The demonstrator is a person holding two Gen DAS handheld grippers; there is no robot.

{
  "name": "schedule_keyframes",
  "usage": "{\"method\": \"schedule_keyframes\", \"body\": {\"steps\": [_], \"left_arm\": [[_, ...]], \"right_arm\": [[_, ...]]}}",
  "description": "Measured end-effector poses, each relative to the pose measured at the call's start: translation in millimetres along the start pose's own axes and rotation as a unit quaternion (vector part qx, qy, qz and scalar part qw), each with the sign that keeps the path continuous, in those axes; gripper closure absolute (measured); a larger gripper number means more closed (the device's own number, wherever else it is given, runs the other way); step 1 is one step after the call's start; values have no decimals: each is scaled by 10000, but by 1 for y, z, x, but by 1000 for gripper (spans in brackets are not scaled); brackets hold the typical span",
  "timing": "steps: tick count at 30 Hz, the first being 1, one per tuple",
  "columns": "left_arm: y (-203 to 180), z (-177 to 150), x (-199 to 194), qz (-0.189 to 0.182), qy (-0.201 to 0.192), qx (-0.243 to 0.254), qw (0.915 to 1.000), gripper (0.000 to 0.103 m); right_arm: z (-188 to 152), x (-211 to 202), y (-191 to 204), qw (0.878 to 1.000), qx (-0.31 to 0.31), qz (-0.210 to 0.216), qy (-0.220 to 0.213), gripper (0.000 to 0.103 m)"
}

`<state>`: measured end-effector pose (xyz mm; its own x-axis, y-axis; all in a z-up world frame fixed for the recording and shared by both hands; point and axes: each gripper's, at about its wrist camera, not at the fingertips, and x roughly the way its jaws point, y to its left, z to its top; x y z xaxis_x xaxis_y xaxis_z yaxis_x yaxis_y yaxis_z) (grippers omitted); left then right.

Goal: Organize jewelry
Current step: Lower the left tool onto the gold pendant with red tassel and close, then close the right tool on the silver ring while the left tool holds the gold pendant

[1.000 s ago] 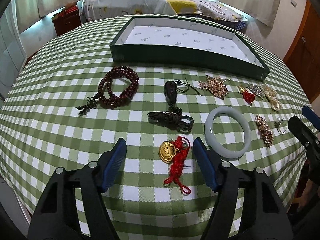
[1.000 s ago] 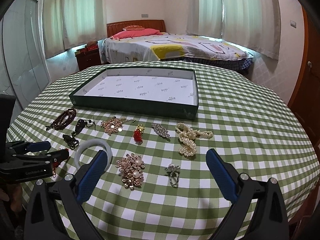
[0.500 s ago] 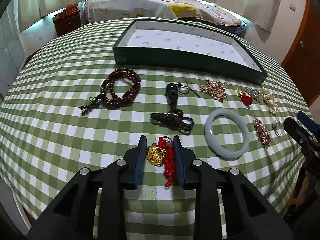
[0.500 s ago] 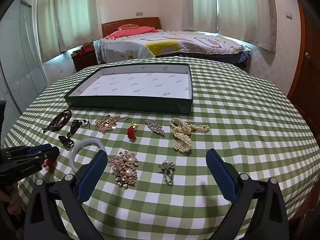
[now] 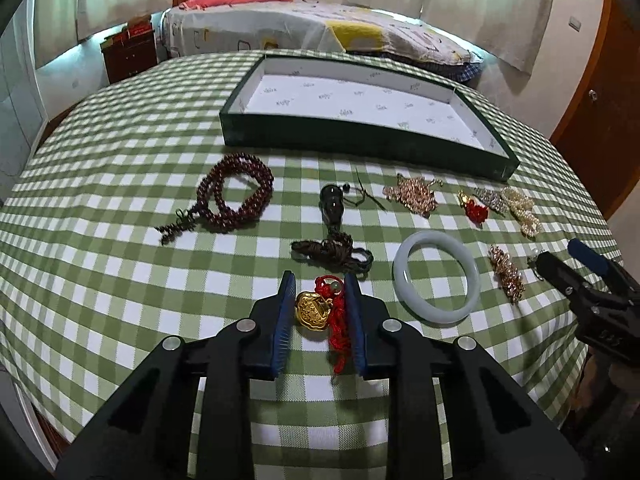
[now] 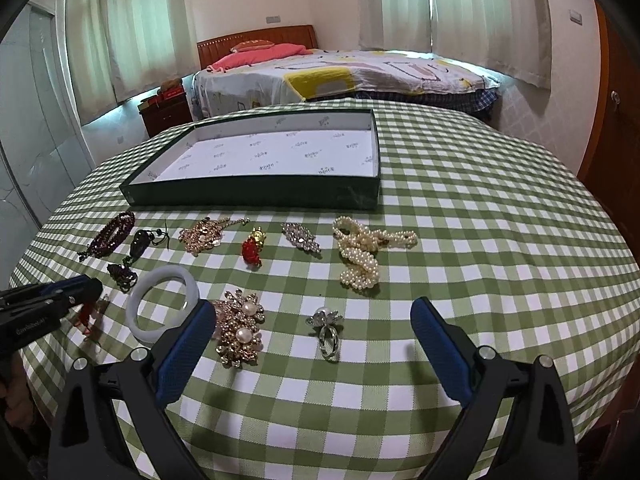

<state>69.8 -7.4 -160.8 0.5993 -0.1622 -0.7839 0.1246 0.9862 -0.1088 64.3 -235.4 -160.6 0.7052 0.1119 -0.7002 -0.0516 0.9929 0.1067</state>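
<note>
1. The left gripper (image 5: pixel 320 300) has just been closing, and its blue pads now stand narrow on either side of the charm (image 5: pixel 311 309), a gold lock on a red knotted cord. The right pad meets the cord; whether the left pad touches the gold piece is hard to tell.
2. The charm lies on the checked cloth (image 5: pixel 100 260), on the near side of the tray (image 5: pixel 360 140) and well apart from it. The cord's tail runs down between the fingers and is partly hidden by them.
3. The tray, dark green outside with a white printed lining, sits far back on the cloth. Its lining shows nothing lying on it.
4. Between tray and charm lie the beads (image 5: pixel 236 196), a dark pendant (image 5: pixel 332 204) with a knotted cord, and a pale bangle (image 5: pixel 436 276) off to the right.
5. The right gripper (image 6: pixel 312 348) hangs wide open, holding nothing, with a ring (image 6: pixel 328 332) on the cloth between its fingers. Its left pad covers an edge of the brooch (image 6: pixel 240 328) and of the bangle.
6. Nearer the tray in that view lie the pearls (image 6: pixel 364 252), a clear stone clip (image 6: pixel 300 237), a small red and gold piece (image 6: pixel 253 249) and a gold chain cluster (image 6: pixel 204 235).
7. In the left view the right gripper is cut off at the frame's right edge, hiding most of the ring. In the right view the left gripper's body covers nearly all of the charm.
</note>
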Motion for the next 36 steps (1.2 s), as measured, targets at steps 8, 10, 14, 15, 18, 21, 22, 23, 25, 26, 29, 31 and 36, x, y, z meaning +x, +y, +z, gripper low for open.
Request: {"method": "schedule_keyframes", "body": {"steps": [8, 10, 14, 15, 18, 21, 22, 23, 25, 26, 29, 31, 36], "left_arm": [[3, 3, -4, 61, -132, -43, 9999, 79], [5, 4, -4, 70, -162, -66, 9998, 79], [7, 5, -6, 80, -205, -86, 9997, 79], [7, 5, -6, 84, -219, -86, 9997, 79], [7, 6, -8, 94, -271, -73, 9996, 79], [7, 6, -10, 79, -309, -64, 9995, 79], [7, 6, -11, 81, -320, -62, 9994, 79], [7, 6, -11, 83, -329, -58, 9994, 79], [7, 7, -13, 98, -371, -49, 9993, 79], [6, 7, -14, 103, -395, -39, 9992, 79], [6, 11, -19, 119, -506, -25, 9986, 79], [5, 17, -25, 113, -616, -16, 9980, 79], [0, 39, -33, 70, -895, 44, 9960, 79]], "right_arm": [[-5, 14, -2, 9996, 96, 66, 240, 46], [-4, 16, -3, 9996, 80, 52, 253, 51], [-6, 18, -2, 9996, 28, 9, 289, 62], [-6, 17, -2, 9996, 26, 32, 287, 67], [-7, 17, -2, 9996, 17, 49, 294, 81], [-7, 17, -1, 9995, -19, 77, 300, 81], [-7, 16, 0, 9996, -32, 82, 281, 81], [-7, 14, 0, 9996, -38, 83, 253, 81], [-5, 9, 1, 9998, -44, 85, 146, 81], [-4, 7, 1, 9999, -41, 84, 105, 81], [2, -3, 4, 9999, -43, 116, -52, 81], [8, -9, 6, 9998, -64, 142, -157, 81], [28, -16, 6, 9990, -30, 192, -391, 81]]}}
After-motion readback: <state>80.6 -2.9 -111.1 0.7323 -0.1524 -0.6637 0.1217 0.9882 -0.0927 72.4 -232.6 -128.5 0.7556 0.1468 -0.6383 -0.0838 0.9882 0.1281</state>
